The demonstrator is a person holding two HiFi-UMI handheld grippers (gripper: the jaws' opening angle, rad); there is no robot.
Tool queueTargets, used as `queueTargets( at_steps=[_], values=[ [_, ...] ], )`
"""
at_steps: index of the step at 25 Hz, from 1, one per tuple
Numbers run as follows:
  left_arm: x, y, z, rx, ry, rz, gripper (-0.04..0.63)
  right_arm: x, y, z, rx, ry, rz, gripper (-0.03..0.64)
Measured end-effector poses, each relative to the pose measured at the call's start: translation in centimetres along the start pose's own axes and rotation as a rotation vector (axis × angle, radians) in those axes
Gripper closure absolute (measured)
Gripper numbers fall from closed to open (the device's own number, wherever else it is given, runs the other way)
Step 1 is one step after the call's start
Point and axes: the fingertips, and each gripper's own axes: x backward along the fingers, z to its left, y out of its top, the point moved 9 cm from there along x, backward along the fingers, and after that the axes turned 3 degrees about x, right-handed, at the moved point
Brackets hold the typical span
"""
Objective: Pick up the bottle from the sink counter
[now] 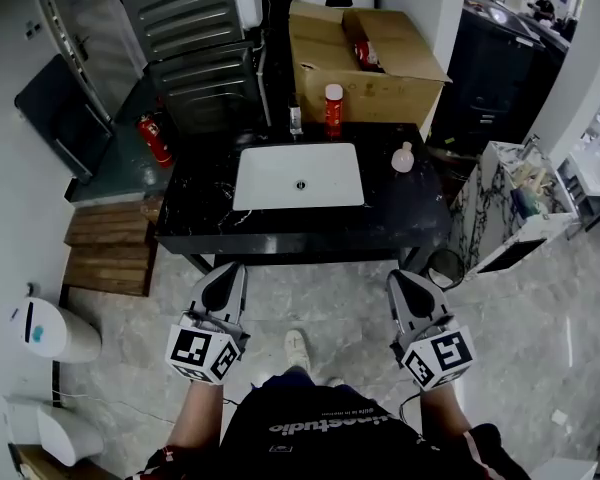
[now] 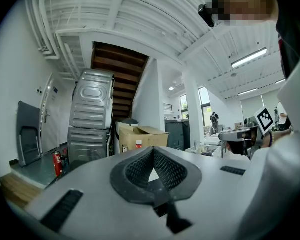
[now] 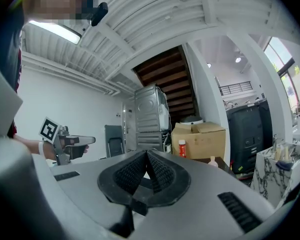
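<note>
Left gripper (image 1: 224, 273) and right gripper (image 1: 404, 280) hang low by the person's body, short of the counter (image 1: 195, 223). Each has its fingers pressed together on nothing, likely just carried at rest. Behind the sink (image 1: 270, 188), at the counter's back edge, a red bottle (image 1: 333, 110) with a white cap stands upright; a small pale bottle (image 1: 403, 157) sits to the sink's right.

Two bottles (image 1: 333, 110) (image 1: 403, 157), one sink (image 1: 270, 183), one box (image 1: 385, 93)
</note>
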Motion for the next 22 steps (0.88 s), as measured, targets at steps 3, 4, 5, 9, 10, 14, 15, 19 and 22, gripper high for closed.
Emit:
queueTargets(
  at_steps=[3,4,5,9,10,14,15,19,22],
  values=[
    [-2.0,-0.6,1.5,0.002,0.000,0.006,0.581,-2.2,-0.9,-0.8,-0.011,0.010,0.025,0.578],
    [-2.9,-0.9,2.2,0.007,-0.005,0.008,0.581,-3.2,-1.0,-1.1,-0.011,0.011,0.028,0.578],
    [-4.0,-1.2,3.0,0.016,-0.012,0.008,0.581,-4.3,-1.1,-1.5,-0.008,0.010,0.030,0.578],
    [-9.3,-1.9,6.6,0.037,-0.034,0.002,0.581,-9.9,-0.8,-3.3,0.003,0.002,0.030,0.578],
    [-10.8,-1.9,7.7,0.038,-0.039,-0.001,0.581,-11.6,-0.6,-3.9,0.007,0.000,0.031,0.578],
    [-16.6,-1.4,12.2,0.031,-0.076,-0.014,0.581,-18.6,0.5,-5.6,0.018,-0.011,0.023,0.578],
    [-18.0,-1.3,13.3,0.026,-0.085,-0.016,0.581,-20.2,0.8,-5.9,0.024,-0.015,0.020,0.578],
    [-22.5,-0.4,17.0,0.023,-0.122,-0.028,0.581,-25.1,2.2,-7.1,0.039,-0.042,0.009,0.578],
    [-25.4,-0.1,18.3,0.015,-0.150,-0.030,0.581,-27.2,2.8,-7.9,0.044,-0.064,0.011,0.578]
  ],
)
